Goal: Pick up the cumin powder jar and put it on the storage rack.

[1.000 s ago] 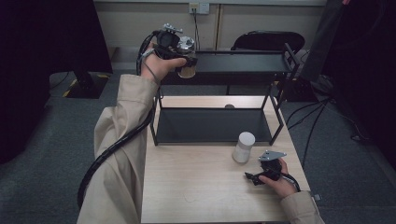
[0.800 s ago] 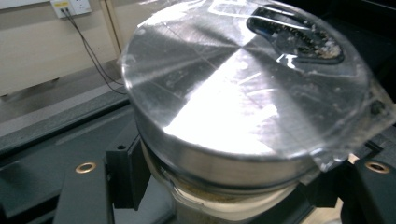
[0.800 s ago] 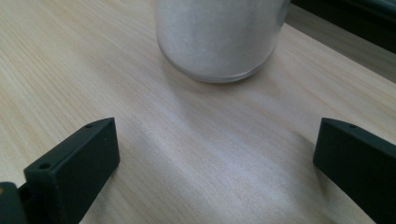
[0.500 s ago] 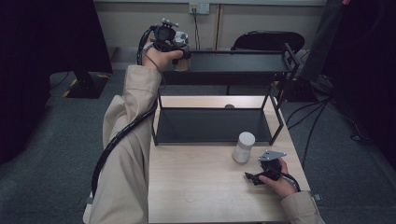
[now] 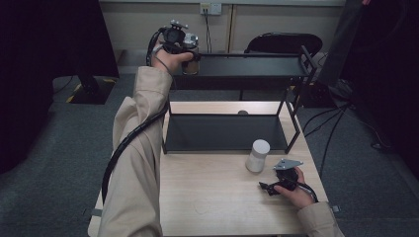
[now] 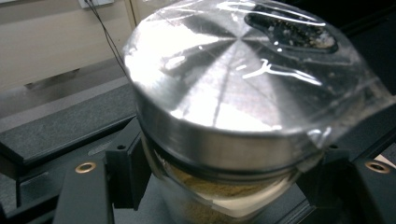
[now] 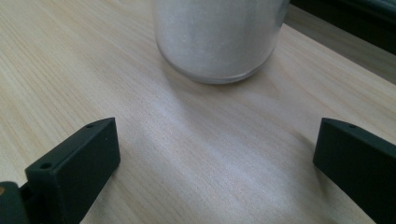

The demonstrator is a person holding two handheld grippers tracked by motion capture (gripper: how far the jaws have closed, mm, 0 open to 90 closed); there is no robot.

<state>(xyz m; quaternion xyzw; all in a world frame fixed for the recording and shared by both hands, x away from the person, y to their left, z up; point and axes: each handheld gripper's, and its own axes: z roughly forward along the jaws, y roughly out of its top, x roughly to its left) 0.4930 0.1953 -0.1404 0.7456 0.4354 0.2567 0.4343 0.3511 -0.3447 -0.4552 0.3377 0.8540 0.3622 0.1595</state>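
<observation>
A glass jar (image 6: 233,140) of tan powder, with a silver lid under clear film, sits between the two black jaws of my left gripper (image 6: 224,191), which is shut on it. In the high view that jar (image 5: 190,63) is at the left end of the black rack's top shelf (image 5: 252,66), held by the left gripper (image 5: 190,53). I cannot tell whether the jar touches the shelf. My right gripper (image 5: 269,187) lies on the wooden table (image 5: 207,197), open and holding nothing. A white jar (image 5: 257,155) stands just ahead of it. In the right gripper view that white jar (image 7: 217,37) is beyond the right gripper (image 7: 215,163).
The rack's lower shelf (image 5: 225,132) is a bare black sheet on the table's far half. Its posts rise at the right (image 5: 291,123). A dark chair (image 5: 281,43) and cables (image 5: 336,123) lie beyond and to the right of the table.
My left gripper has carried the powder jar slightly left and farther away, over the top shelf's left end. The right gripper and the white jar have not moved.
</observation>
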